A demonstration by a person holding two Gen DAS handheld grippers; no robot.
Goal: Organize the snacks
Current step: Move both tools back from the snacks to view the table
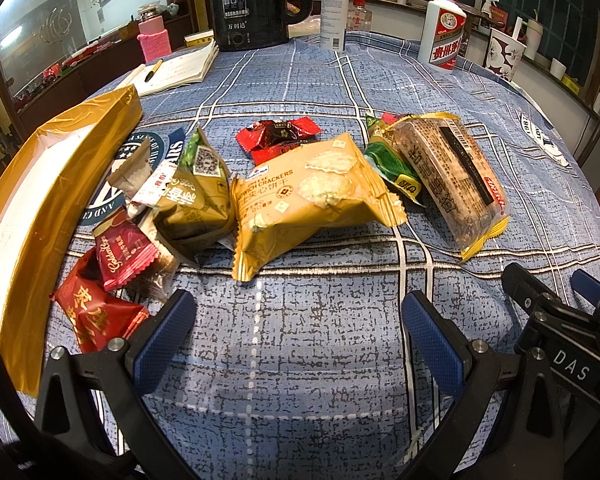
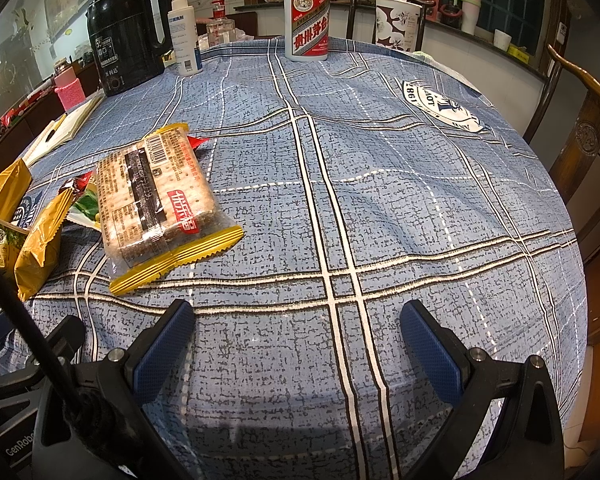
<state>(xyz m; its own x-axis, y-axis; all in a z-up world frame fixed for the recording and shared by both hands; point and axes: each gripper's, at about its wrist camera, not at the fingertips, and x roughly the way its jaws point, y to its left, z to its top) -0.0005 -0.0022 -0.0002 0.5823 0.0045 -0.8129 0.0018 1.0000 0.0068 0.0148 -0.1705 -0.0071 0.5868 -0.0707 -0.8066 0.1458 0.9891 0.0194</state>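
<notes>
Several snack packets lie on the blue checked tablecloth point(image 1: 300, 340). In the left wrist view a gold sandwich-cracker packet point(image 1: 300, 196) sits in the middle, a clear cracker pack with yellow ends point(image 1: 448, 176) to its right, a green packet point(image 1: 392, 164) between them, an olive-green packet point(image 1: 196, 192) and red packets point(image 1: 124, 256) to the left, and a small red candy packet point(image 1: 278, 136) behind. A gold box point(image 1: 52, 184) with a white inside lies at the left. My left gripper point(image 1: 298, 332) is open and empty, short of the packets. My right gripper point(image 2: 298, 340) is open and empty over bare cloth, right of the cracker pack point(image 2: 156, 200).
At the table's back stand a black kettle point(image 1: 256, 4), a white spray bottle point(image 1: 334, 12), a white liquor bottle with a red label point(image 1: 442, 32), a paper cup point(image 1: 504, 54) and an open notebook with a pen point(image 1: 176, 68). A wooden chair point(image 2: 580, 132) stands at the right.
</notes>
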